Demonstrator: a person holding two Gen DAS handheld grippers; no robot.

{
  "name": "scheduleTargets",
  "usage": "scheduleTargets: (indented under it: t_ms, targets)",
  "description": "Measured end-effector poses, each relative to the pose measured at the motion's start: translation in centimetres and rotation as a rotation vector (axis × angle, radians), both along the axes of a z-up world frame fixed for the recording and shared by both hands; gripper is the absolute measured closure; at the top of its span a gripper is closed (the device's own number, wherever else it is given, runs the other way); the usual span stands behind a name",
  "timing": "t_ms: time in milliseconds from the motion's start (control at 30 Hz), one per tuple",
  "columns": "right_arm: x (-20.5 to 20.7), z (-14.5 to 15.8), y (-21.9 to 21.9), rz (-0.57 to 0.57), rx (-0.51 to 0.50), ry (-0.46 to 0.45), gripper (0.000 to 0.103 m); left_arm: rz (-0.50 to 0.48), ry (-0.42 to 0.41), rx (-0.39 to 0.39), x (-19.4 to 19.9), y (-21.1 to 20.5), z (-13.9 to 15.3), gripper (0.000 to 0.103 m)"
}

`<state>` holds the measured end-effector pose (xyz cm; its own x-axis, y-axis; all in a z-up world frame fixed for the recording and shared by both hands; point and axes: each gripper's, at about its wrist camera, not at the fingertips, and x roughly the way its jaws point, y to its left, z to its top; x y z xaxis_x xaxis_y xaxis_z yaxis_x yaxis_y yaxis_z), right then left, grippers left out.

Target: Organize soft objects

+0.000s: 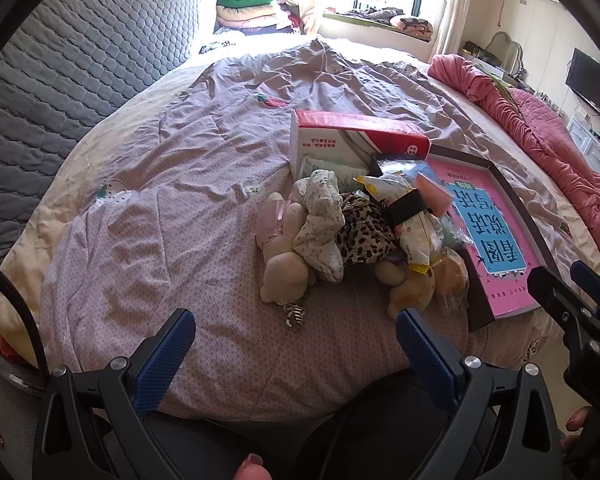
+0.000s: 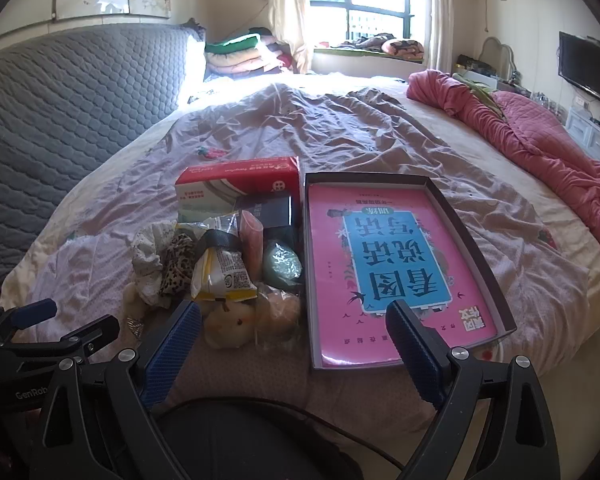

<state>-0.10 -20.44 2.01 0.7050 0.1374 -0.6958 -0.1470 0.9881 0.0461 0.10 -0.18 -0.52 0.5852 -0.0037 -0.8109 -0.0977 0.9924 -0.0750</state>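
A bedroom holds a wide bed spread with a wrinkled lilac patterned quilt (image 2: 340, 136), a grey quilted headboard (image 2: 60, 112) at nine o'clock and a bright window (image 2: 364, 0) at twelve o'clock. A bunched pink quilted blanket (image 2: 540, 136) lies along the bed edge at two o'clock.

Near the middle of the quilt sits a heap of soft things and packets. In the left wrist view a cream plush rabbit with pink ears (image 1: 280, 248) lies at the heap's nine o'clock side, touching a crumpled white floral cloth (image 1: 320, 220); a leopard-print cloth (image 1: 364, 228) presses against that cloth's three o'clock side. A yellow-and-white snack packet (image 1: 416, 232) rests on top of the heap, and a small cream plush toy (image 1: 412, 288) lies at its six o'clock end. A red-and-white cardboard box (image 2: 236, 184) stands at the heap's twelve o'clock side. Just beside the heap at three o'clock lies a shallow dark box lid (image 2: 472, 240) holding a pink book with a blue title panel (image 2: 396, 264).

The left gripper (image 1: 296, 344) hangs above the quilt at six o'clock of the heap, its blue-padded jaws spread wide and holding nothing. The right gripper (image 2: 296, 336) hovers with jaws likewise wide apart and empty, one finger before the small plush toy, the other over the book's near edge.
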Motion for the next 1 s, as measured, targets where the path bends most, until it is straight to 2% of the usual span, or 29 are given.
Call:
scheduleTargets:
  t_ms: [467, 1000]
  targets:
    - [-0.2, 0.1, 0.0, -0.001, -0.001, -0.01, 0.009, -0.001, 0.011, -0.018, -0.1, 0.0, -0.1, 0.002]
    - [0.5, -0.2, 0.2, 0.012, 0.005, 0.004, 0.009, 0.032, 0.005, -0.162, 0.6, 3.0, -0.9, 0.002]
